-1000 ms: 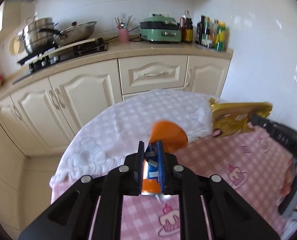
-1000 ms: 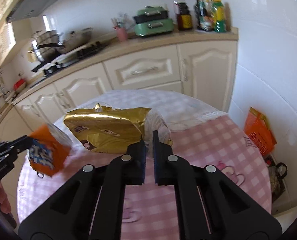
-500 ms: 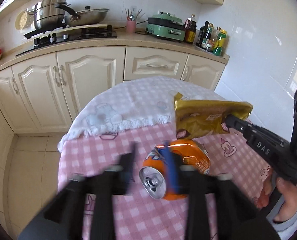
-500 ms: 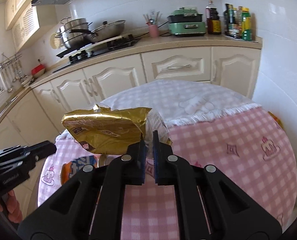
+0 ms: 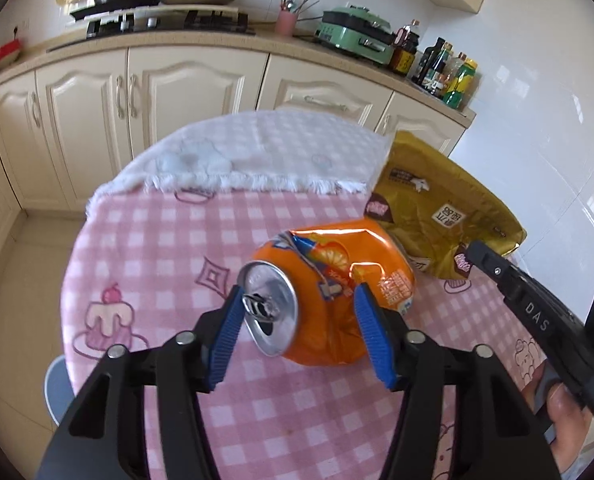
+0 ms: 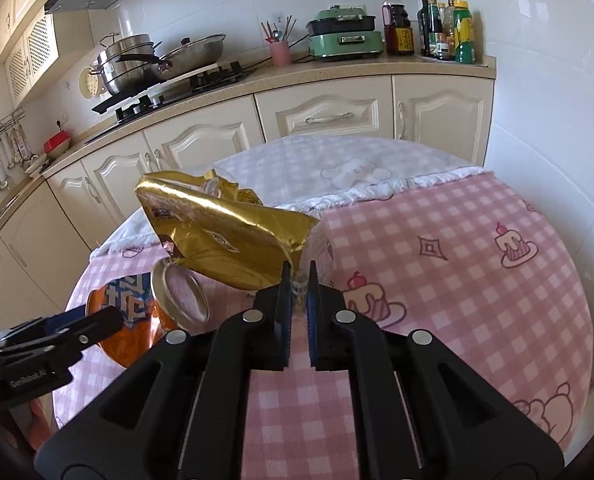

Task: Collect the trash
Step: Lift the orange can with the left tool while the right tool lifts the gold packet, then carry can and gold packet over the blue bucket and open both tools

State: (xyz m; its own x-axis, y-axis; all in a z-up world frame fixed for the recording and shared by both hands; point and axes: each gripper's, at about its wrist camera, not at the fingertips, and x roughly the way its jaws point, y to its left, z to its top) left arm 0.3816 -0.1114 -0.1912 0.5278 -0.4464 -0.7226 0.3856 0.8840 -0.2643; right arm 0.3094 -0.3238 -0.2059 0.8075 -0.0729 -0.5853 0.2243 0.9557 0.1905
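A crushed orange soda can (image 5: 329, 292) lies on its side on the pink checked tablecloth (image 5: 157, 248). My left gripper (image 5: 301, 332) is open, its blue pads on either side of the can without squeezing it. The can also shows in the right wrist view (image 6: 137, 316). My right gripper (image 6: 297, 304) is shut on the corner of a gold snack bag (image 6: 225, 236) and holds it up just above the table, right of the can. The bag also shows in the left wrist view (image 5: 441, 216).
A white towel (image 5: 257, 156) covers the far part of the round table. Behind it stand cream kitchen cabinets (image 5: 169, 88) with a stove, pots (image 6: 137, 64), a green cooker (image 6: 345, 36) and bottles (image 6: 449, 28). The floor (image 5: 13, 280) lies left of the table.
My left gripper has opened and let the orange can down onto the tablecloth. My right gripper still holds the gold bag and has come lower, closer to the can.
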